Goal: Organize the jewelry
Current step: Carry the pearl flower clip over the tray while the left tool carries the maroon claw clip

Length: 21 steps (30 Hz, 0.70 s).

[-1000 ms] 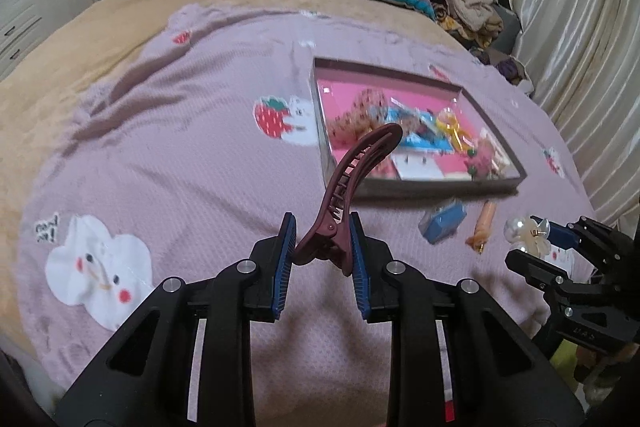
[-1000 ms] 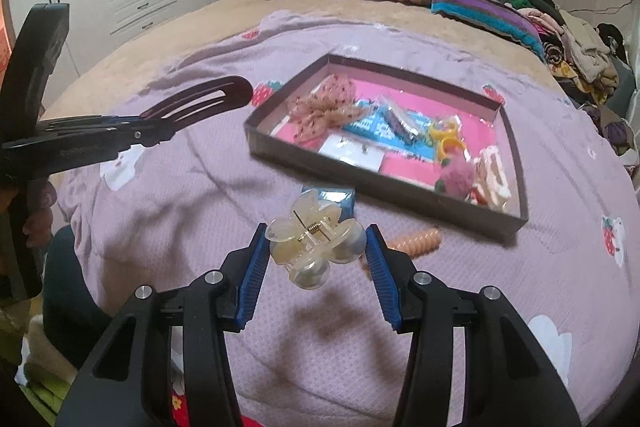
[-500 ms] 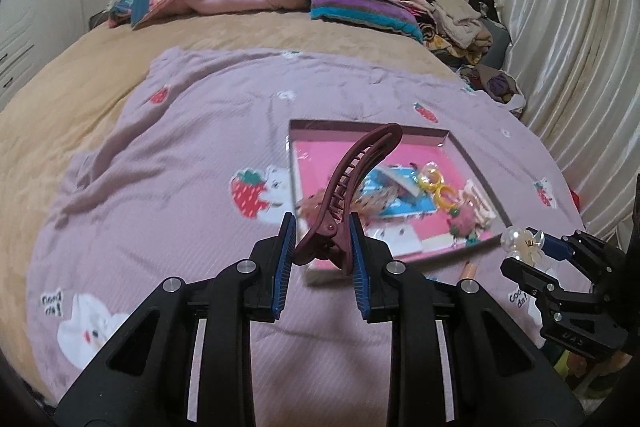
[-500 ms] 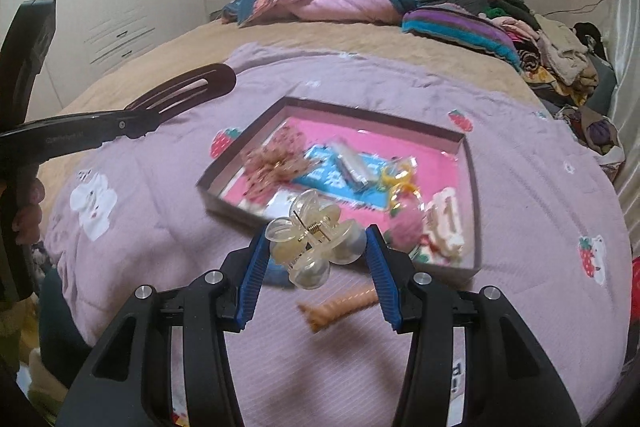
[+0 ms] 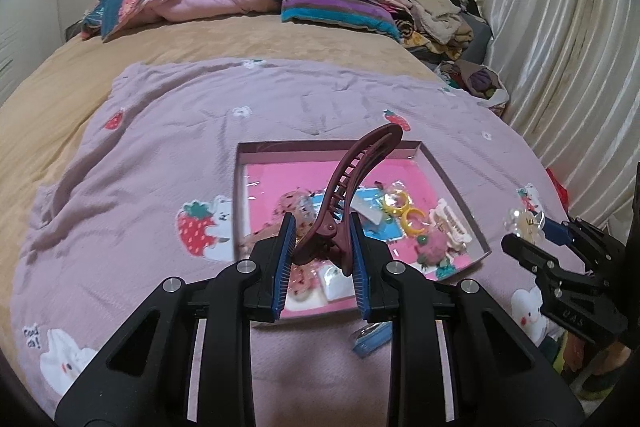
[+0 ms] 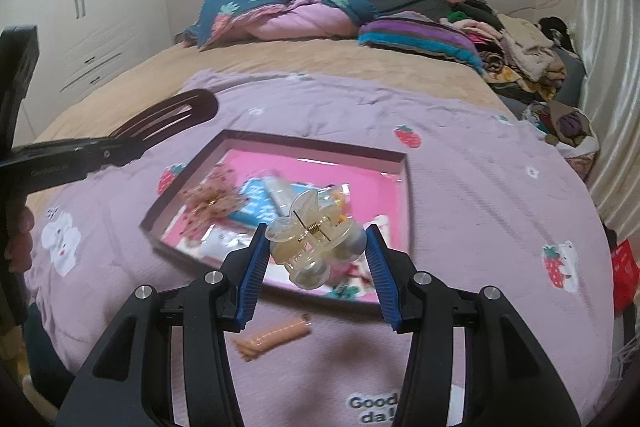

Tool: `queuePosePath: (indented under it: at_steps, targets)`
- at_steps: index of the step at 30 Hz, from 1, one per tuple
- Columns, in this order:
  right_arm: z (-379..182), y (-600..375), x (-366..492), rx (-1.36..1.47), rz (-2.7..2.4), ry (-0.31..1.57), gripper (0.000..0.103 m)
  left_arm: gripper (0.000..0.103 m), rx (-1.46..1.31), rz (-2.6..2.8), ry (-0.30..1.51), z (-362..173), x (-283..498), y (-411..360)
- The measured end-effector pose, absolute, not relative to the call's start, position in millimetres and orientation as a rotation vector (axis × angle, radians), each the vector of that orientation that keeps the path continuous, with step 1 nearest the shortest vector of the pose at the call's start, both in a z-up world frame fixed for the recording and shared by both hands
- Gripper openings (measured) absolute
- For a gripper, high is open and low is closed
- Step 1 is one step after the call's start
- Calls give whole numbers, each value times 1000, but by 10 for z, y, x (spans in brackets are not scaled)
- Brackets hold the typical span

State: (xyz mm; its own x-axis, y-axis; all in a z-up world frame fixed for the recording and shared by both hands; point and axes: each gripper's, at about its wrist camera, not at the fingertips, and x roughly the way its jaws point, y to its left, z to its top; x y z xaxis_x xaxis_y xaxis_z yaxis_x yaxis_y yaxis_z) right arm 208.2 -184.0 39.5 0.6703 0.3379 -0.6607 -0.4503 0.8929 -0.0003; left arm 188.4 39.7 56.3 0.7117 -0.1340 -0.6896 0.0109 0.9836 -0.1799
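Left gripper (image 5: 323, 251), fingers closing on a maroon claw clip (image 5: 347, 193), and right gripper (image 6: 316, 259), fingers pinching a translucent flower clip (image 6: 310, 243), are both hovering over the pink-lined tray (image 6: 280, 143), presumably for deposit; blanket (image 6: 460, 163) is reading "Good da!".

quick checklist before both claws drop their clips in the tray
1. Left claw grips the maroon hair clip: ok.
2. Right claw grips the clear flower clip: ok.
3. Tray lies below both clips: ok.
4. Bare pink floor for landing: ok, the far part of the tray is bare.
5. Claws apart from each other: ok, the right claw shows off to the side in the left view.
6. Loose orange clip and blue item outside the tray: not ok, still on the blanket.
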Motion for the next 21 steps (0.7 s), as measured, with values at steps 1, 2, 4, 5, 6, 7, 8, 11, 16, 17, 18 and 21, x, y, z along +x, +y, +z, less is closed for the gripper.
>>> queuePosePath:
  at_steps: [1,2,4,5,6,7,8,11,16,17,18,21]
  targets:
    - [393,-1863,2105,-165,439,709,47,18,-166,-82,776,560,1903,379]
    - [391,-1896,2132,-160,430,709,47,18,-165,-82,778,557,1920,371]
    - [389,-1962,2180,-152,413,708,47,18,-166,-85,782,542,1957,351]
    - [385,-1995,2202,-148,403,709,47,18,-164,-84,785,530,1977,339]
    - [382,-2027,2219,-144,394,708,47,18,-163,-84,786,527,1986,330]
    - [383,-2044,2231,-140,388,708,47,18,-162,-84,789,516,2002,321]
    - [381,-2069,2248,-135,382,707,47,18,-163,-84,790,510,2010,316]
    - [371,-2139,2296,-124,362,707,47,18,-168,-91,800,471,2062,290]
    - [343,-2239,2389,-112,330,711,47,18,-170,-103,823,375,2155,236]
    - [330,-2250,2411,-112,324,714,47,18,-173,-105,828,349,2173,228]
    - [321,-2256,2437,-111,321,717,47,18,-174,-108,834,330,2190,214]
    - [255,-2279,2518,-108,311,730,47,18,-174,-114,850,262,2248,185]
